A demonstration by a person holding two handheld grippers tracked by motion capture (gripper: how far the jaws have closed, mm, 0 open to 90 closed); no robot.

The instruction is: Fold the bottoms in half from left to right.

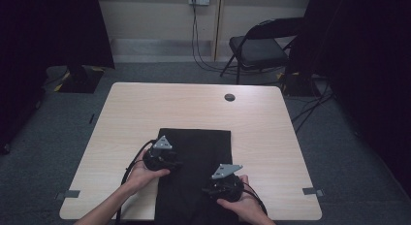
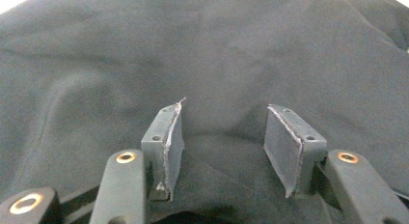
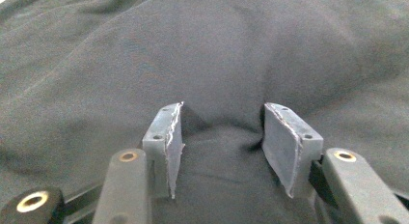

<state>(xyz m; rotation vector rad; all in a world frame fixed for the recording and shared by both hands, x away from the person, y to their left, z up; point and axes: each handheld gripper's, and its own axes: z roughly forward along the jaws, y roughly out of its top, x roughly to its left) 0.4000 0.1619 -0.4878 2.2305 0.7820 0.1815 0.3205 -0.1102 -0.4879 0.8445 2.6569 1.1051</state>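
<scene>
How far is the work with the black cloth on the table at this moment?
Already done, it seems: the black fabric cloth lies as a neat long rectangle on the light wooden table, probably folded. In hand: the left gripper and the right gripper both press down on it, jaws apart, fabric bulging between the pads but not pinched. Left: closing on the cloth and probably folding it further.

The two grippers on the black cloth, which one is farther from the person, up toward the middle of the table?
The left gripper. It sits over the black cloth's left edge, higher up the table than the right gripper, which is near the front edge.
</scene>
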